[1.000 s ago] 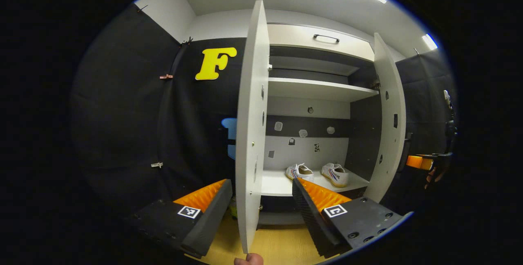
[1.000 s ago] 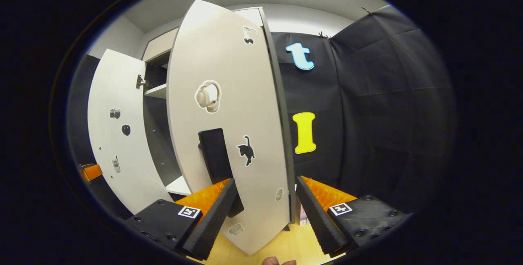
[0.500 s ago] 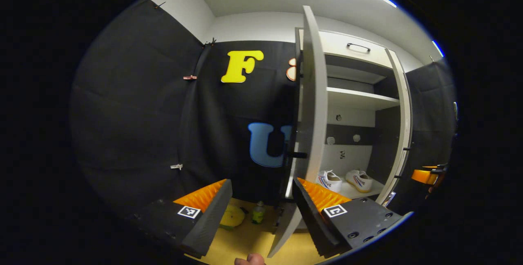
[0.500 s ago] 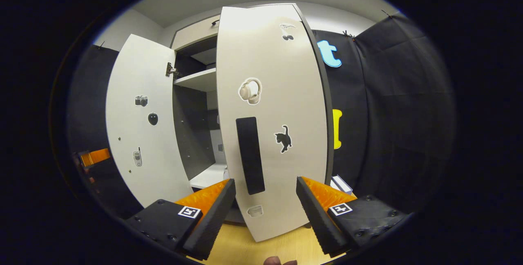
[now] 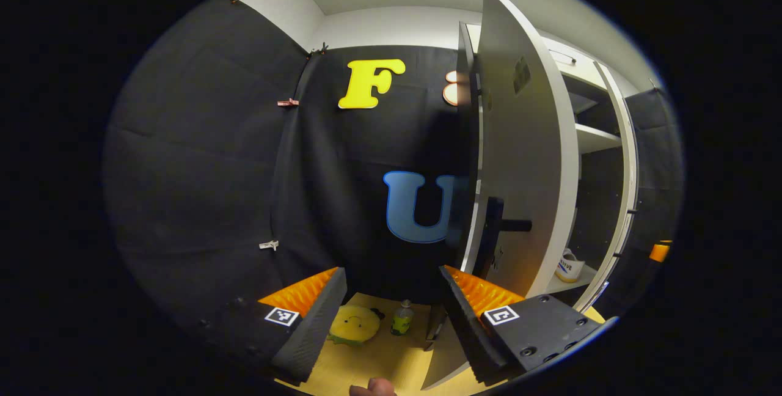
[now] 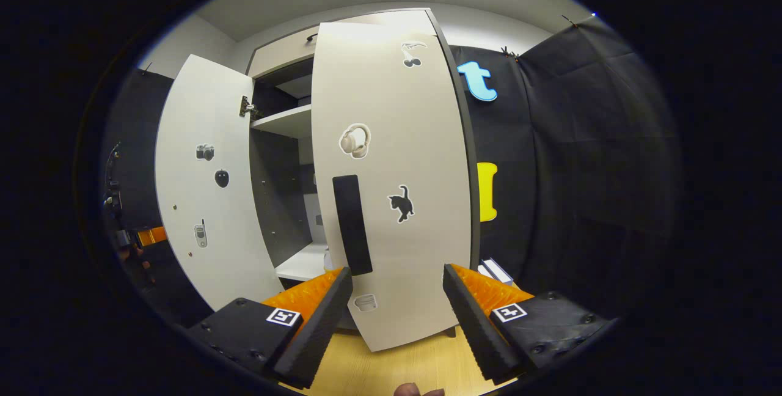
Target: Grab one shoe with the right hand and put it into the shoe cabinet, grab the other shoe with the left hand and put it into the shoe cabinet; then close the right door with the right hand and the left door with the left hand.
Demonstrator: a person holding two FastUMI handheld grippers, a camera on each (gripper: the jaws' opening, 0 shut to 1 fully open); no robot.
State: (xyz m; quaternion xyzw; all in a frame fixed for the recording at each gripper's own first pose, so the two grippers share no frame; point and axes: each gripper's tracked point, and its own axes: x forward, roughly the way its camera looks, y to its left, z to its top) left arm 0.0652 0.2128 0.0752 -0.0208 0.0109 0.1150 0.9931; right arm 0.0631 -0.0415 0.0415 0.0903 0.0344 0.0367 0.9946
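While we peer in, 1 white shoe (image 5: 570,266) on shoe cabinet (image 5: 602,139) shelf, left door (image 5: 525,157) swung farther closed, left gripper (image 5: 391,310) and right gripper (image 6: 397,307) both spread, empty.

A round yellow cushion (image 5: 354,325) lies on the wooden floor (image 5: 372,359) just beside a small green bottle (image 5: 401,318). A white box (image 6: 496,272) sits near the wall.

left door (image 5: 525,157) hides all but 1 shoe's (image 5: 569,266) heel.

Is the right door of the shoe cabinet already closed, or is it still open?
Open. The right door stands ajar, with the shelf visible beside it.
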